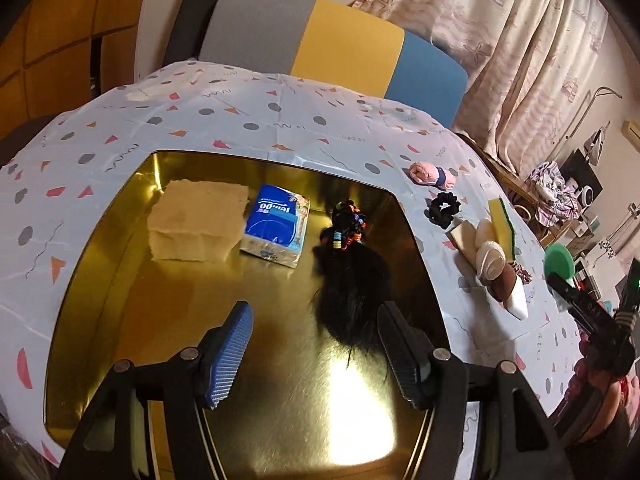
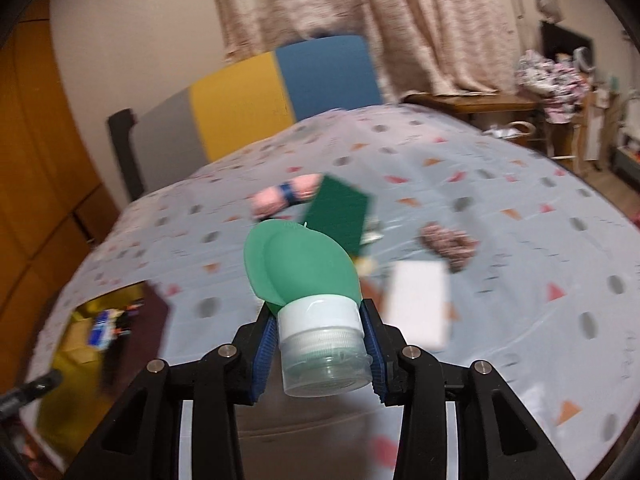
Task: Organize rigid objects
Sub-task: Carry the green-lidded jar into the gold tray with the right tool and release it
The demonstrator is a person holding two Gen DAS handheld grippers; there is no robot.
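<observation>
Right gripper [image 2: 320, 350] clamps green bottle [image 2: 308, 280]; left gripper [image 1: 316, 344] gapes above gold tray [image 1: 120, 280]

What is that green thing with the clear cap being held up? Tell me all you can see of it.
It is a soft-looking green squeeze bottle with a clear ribbed cap, like a small travel container. The right gripper clamps its blue-padded jaws on the white collar and cap, holding it in the air above the patterned tablecloth. The rounded green body points away from the camera. Its contents cannot be seen.
</observation>
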